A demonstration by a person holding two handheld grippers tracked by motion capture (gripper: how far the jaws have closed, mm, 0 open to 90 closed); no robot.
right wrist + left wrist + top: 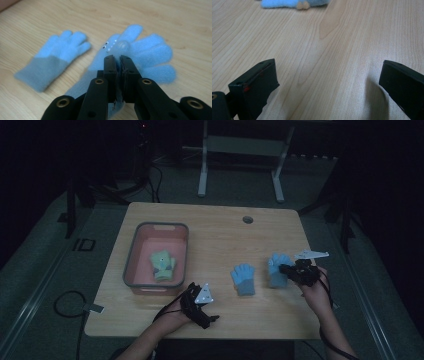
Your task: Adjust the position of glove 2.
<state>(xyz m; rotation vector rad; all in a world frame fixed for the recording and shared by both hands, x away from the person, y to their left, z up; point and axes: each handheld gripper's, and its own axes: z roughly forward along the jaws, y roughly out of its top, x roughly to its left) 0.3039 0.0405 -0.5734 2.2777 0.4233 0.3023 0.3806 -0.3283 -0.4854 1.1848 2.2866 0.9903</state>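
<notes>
A: Entry. Right gripper (286, 270) is pinched tight on the blue glove (150, 53), jaws nearly meeting with the knit between them. That glove sits toward 3 o'clock on the table (220, 227).

B: And its mate?

A: Second blue glove (243, 279) lies flat, palm down, just beside the first on its 9 o'clock side, the two apart. Nothing holds it.

B: Left gripper?

A: Left gripper (192, 292) rests near 7 o'clock at the front edge, jaws spread wide over bare wood, nothing held.

B: Step in hand?

A: Judged: pick-up of the gripped glove, likely bound for the pink bin (131, 260) at 9 o'clock, where a green glove pair (162, 266) already lies.

B: Next move needs?

A: A clean lift so the cuff clears the table, then a carry over the second glove without dragging it, then release inside the bin walls.
</notes>
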